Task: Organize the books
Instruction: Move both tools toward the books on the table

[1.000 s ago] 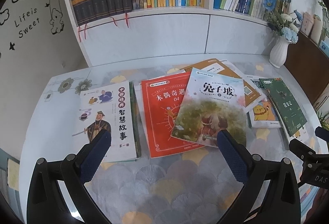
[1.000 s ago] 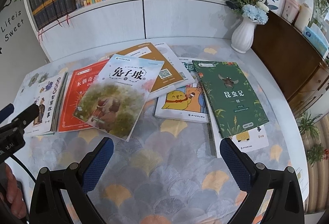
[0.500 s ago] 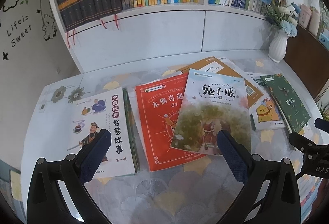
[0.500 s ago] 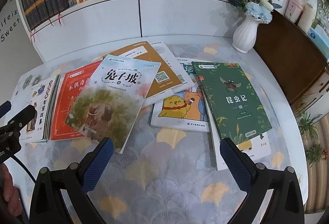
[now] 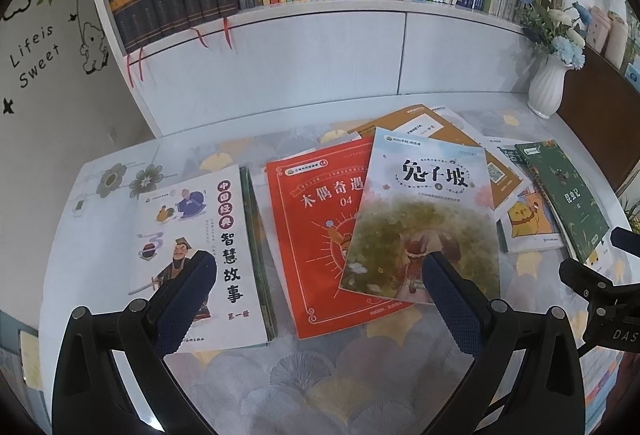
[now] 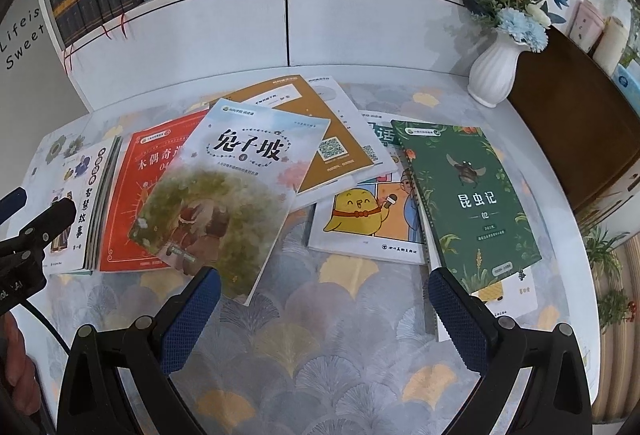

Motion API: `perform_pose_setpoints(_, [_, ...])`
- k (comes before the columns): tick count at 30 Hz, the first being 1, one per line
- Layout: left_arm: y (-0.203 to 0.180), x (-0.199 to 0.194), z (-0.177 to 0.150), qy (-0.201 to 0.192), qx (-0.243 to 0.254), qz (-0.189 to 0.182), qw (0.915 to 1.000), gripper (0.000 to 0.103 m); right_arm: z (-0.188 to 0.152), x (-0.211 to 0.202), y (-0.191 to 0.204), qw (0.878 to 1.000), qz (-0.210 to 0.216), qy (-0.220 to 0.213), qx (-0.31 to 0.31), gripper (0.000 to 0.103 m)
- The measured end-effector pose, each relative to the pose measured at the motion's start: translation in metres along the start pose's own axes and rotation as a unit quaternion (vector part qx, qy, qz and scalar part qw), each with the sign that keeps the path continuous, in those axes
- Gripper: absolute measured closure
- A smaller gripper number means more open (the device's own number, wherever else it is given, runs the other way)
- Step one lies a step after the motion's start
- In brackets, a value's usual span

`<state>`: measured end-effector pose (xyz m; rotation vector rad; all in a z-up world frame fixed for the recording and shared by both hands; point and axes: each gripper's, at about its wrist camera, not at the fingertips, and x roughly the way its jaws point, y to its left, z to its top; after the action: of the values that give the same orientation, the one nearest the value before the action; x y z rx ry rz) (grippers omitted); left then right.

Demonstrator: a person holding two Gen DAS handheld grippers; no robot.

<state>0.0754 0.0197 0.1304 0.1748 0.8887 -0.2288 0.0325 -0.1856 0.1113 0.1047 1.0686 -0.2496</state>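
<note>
Several books lie scattered flat on the table (image 5: 320, 387). A white storybook (image 5: 208, 235) lies at the left on a thin stack. Beside it lies a red book (image 5: 316, 235), overlapped by a pale blue picture book (image 5: 428, 211) (image 6: 236, 195). Behind those lies an ochre booklet (image 6: 320, 131). To the right are a yellow-chick book (image 6: 368, 223) and a green insect book (image 6: 464, 195). My left gripper (image 5: 318, 277) hovers open over the near edge of the white and red books. My right gripper (image 6: 324, 295) hovers open above bare tablecloth between the pale blue and green books. Neither holds anything.
A white bookshelf (image 5: 304, 47) full of upright books stands behind the table. A white vase of blue flowers (image 6: 496, 71) sits at the back right corner. A dark wooden cabinet (image 6: 580, 123) stands to the right. Patterned tablecloth (image 6: 320, 355) shows along the near edge.
Both grippers have moved forward and a little lower towards the books, which now look larger. The books have not moved. Both grippers stay open.
</note>
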Motion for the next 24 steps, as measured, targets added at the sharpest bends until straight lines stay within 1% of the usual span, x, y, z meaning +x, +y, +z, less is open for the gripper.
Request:
perform_pose_setpoints(15, [0.003,0.022,0.004,0.015,-0.006,-0.005,0.9999,0.001,0.005,0.015,0.006,1.000,0.001,0.010,-0.006,0.000])
perform_pose_setpoints(24, [0.008,0.046,0.006,0.032,-0.015,-0.001,0.9994,0.001,0.010,0.032,0.007,1.000,0.002,0.018,-0.006,0.000])
